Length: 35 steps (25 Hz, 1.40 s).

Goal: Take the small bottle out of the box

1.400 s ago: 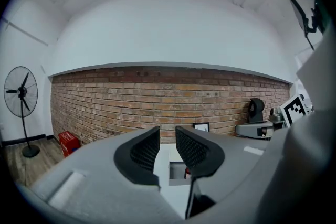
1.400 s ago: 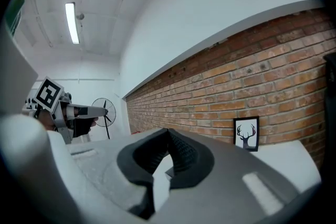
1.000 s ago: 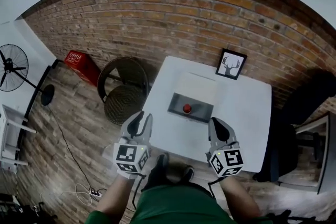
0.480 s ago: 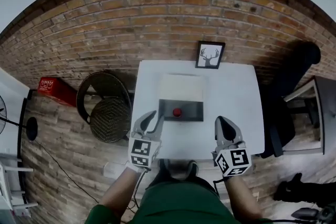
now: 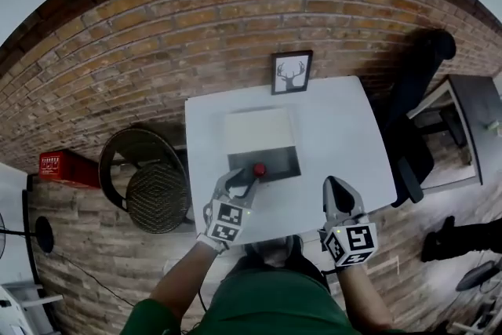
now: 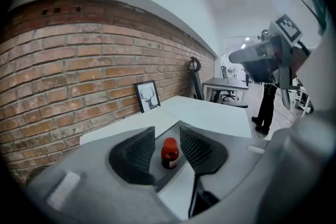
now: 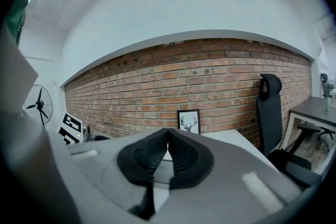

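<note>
The left gripper [image 5: 243,178] is at the box [image 5: 282,162] on the white table [image 5: 337,129]; its jaws are opening, and the small bottle [image 6: 169,153] stands upright between them, with neither pad touching it; the bottle has a red cap and sits inside the box, toward its left end; the right gripper [image 7: 168,134] is squeezed closed on nothing; it is by the near edge of the table, well apart from the box.

left hand-held gripper [image 5: 242,181] advanced to box [image 5: 284,162], jaws opening, small bottle [image 5: 258,169] between them
</note>
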Each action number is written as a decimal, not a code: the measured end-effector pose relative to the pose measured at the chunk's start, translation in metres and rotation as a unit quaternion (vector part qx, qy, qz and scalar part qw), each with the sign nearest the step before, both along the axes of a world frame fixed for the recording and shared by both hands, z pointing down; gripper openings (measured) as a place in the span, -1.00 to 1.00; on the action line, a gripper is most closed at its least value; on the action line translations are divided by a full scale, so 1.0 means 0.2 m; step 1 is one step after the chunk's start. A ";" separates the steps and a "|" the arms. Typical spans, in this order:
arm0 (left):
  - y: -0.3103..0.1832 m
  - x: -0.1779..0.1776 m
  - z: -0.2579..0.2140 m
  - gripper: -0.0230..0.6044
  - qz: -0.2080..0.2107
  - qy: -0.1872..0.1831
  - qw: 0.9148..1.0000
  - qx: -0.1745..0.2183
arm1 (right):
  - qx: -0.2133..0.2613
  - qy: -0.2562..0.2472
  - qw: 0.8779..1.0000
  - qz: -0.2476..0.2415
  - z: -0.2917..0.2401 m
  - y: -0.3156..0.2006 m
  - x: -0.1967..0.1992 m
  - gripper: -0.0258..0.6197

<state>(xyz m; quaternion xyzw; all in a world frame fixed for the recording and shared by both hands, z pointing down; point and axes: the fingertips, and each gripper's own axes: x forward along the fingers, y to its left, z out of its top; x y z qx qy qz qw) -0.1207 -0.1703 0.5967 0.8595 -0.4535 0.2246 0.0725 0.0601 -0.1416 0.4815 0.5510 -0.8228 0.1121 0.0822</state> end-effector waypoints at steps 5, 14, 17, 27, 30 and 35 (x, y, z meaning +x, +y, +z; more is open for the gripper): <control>-0.07 0.05 0.18 -0.32 0.033 -0.014 0.999 -0.042 | -0.008 0.011 0.999 0.030 0.01 0.04 0.05 -0.91; -0.15 0.14 0.40 -0.29 0.044 -0.016 0.996 -0.079 | -0.017 0.023 0.998 0.060 0.02 0.07 0.16 -0.91; -0.17 0.15 0.40 -0.29 0.039 -0.016 0.996 -0.083 | -0.019 0.022 0.997 0.066 0.02 0.07 0.19 -0.91; -0.20 0.17 0.44 -0.44 0.041 -0.020 0.996 -0.081 | -0.027 0.019 0.997 0.066 0.05 0.08 0.21 -0.91; -0.21 0.18 0.44 -0.45 0.044 -0.025 0.996 -0.076 | -0.030 0.018 0.997 0.068 0.06 0.08 0.22 -0.91; -0.22 0.17 0.43 -0.46 0.060 -0.033 0.995 -0.073 | -0.032 0.018 0.997 0.070 0.07 0.10 0.20 -0.91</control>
